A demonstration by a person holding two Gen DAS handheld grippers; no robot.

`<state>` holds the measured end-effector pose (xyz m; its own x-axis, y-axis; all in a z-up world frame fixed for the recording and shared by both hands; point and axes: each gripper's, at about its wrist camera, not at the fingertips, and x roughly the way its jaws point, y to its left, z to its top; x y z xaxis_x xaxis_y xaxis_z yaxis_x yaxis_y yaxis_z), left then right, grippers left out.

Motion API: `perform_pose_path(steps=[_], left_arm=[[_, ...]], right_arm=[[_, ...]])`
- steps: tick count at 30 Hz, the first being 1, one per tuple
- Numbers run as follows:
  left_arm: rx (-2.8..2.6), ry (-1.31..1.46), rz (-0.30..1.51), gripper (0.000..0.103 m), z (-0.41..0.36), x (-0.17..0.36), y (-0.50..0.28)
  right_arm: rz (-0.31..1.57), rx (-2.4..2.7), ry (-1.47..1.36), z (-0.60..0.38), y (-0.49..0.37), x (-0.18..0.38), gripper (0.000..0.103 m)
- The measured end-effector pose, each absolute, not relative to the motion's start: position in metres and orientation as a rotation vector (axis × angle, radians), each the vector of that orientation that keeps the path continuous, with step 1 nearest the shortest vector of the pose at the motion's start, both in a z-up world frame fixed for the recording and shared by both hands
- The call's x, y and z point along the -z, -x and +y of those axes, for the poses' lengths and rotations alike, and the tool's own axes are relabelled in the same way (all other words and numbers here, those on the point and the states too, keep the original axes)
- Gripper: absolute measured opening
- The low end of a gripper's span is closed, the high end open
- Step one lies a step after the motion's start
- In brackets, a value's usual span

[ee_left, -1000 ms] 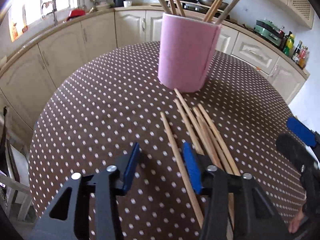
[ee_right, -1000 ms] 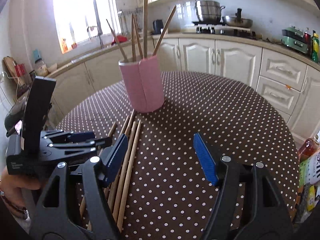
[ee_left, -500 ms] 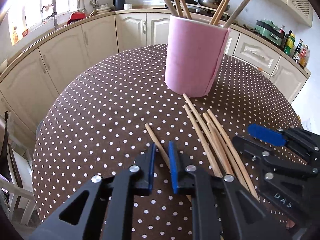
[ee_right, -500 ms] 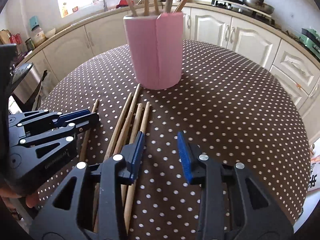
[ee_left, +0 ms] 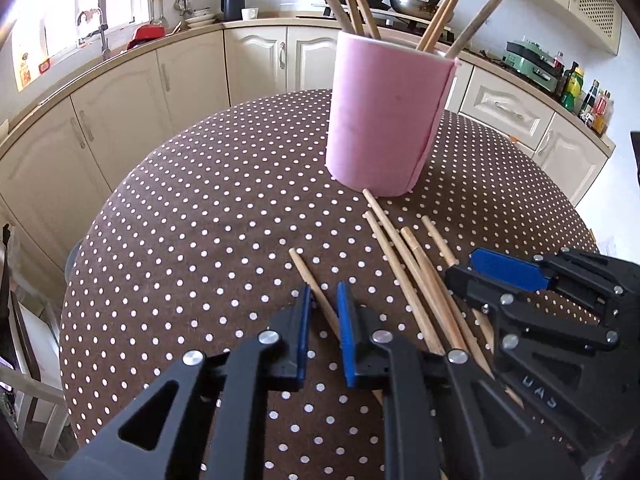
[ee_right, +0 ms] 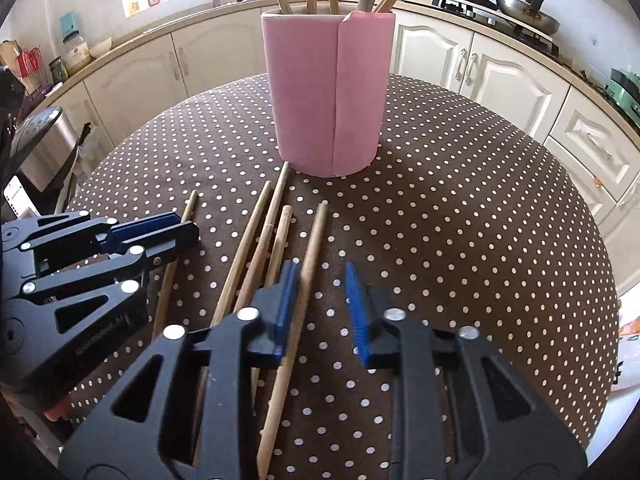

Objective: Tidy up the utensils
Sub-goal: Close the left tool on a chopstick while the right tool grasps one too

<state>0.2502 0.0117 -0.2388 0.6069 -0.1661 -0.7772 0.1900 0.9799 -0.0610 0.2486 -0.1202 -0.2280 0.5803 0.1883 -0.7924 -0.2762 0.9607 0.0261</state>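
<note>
Chopsticks [ee_right: 256, 236] lie loose mid-table before the pink holder [ee_right: 328, 92]; left gripper [ee_left: 322, 312] narrowed around the leftmost stick [ee_left: 316, 288], grip uncertain; right gripper [ee_right: 320, 300] parted, straddling the rightmost stick [ee_right: 310, 252].

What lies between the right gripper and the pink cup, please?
Only bare dotted tablecloth lies between the right gripper and pink cup, per the right wrist view.

Pink holder, tan sticks, brown dotted cloth

The holder [ee_right: 328, 96] is plain pink; the chopsticks [ee_right: 256, 248] are pale tan wood; the counter [ee_right: 460, 220] wears dark brown with white dots — both grippers are black with blue pads [ee_left: 346, 320].
</note>
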Motion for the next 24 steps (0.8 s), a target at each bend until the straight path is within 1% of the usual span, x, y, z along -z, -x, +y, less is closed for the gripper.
perform_pose_path(steps=[3, 17, 24], left_arm=[[0.203, -0.04, 0.894, 0.013, 0.008, 0.239, -0.251], [0.211, -0.023, 0.891, 0.009, 0.005, 0.239, -0.256], [0.214, -0.02, 0.893, 0.006, 0.008, 0.238, -0.259]], right_arm=[[0.919, -0.272, 0.108, -0.119, -0.252, 0.229, 0.013], [0.933, -0.274, 0.094, -0.121, -0.256, 0.231, 0.012], [0.948, -0.292, 0.072, -0.129, -0.263, 0.227, 0.009]])
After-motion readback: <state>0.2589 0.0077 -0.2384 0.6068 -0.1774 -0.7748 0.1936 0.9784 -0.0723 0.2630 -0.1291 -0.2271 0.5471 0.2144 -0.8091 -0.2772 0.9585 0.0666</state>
